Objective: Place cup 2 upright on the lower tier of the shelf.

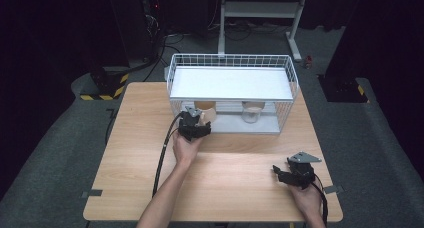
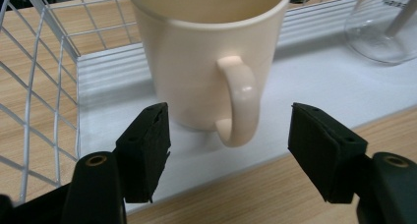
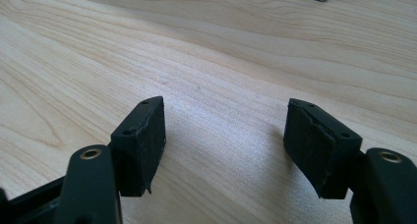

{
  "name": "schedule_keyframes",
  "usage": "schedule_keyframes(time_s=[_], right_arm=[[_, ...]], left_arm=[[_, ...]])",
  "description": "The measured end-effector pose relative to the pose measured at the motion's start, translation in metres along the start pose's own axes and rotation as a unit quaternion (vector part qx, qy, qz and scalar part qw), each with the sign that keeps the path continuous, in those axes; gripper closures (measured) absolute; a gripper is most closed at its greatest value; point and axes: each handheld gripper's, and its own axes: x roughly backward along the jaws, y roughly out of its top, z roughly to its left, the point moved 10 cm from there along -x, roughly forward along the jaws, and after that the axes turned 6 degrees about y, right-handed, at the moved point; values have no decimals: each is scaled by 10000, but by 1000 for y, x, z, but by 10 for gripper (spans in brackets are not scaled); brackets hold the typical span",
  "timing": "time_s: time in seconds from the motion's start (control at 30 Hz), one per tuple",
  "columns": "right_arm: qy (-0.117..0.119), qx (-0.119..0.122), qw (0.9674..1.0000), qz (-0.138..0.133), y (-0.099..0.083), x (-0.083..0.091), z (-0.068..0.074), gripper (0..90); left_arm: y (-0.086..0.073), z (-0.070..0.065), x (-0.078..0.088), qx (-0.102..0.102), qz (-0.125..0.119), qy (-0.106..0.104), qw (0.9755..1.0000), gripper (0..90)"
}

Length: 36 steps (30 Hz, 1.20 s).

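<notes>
Cream ceramic mug stands upright on the lower shelf of the white wire rack, at its left end, handle facing outward. Just before the handle, the left gripper has its jaws apart, touching nothing. Right of the mug sits a clear glass. Well away from the rack, the right gripper rests open over the wooden table.
</notes>
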Motion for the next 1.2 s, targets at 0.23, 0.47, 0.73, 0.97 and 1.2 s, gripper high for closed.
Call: schedule_keyframes(time_s=[0.23, 0.47, 0.73, 0.97, 1.2], right_arm=[[-7, -3, 10000, -1, 0, 0, 0, 324], [-6, -4, 10000, -1, 0, 0, 0, 323], [-4, -8, 10000, 0, 0, 0, 0, 322], [-5, 2, 10000, 1, 0, 0, 0, 322], [-3, 1, 10000, 1, 0, 0, 0, 322]], left_arm=[[-3, 0, 10, -48, -89, -70, 9999, 318], [-7, 2, 22, 10, -201, -185, 9996, 318], [-12, 5, 35, 45, -279, -309, 9991, 319], [-18, 11, 47, 121, -340, -394, 9986, 317], [-22, 16, 57, 196, -380, -456, 9980, 307]])
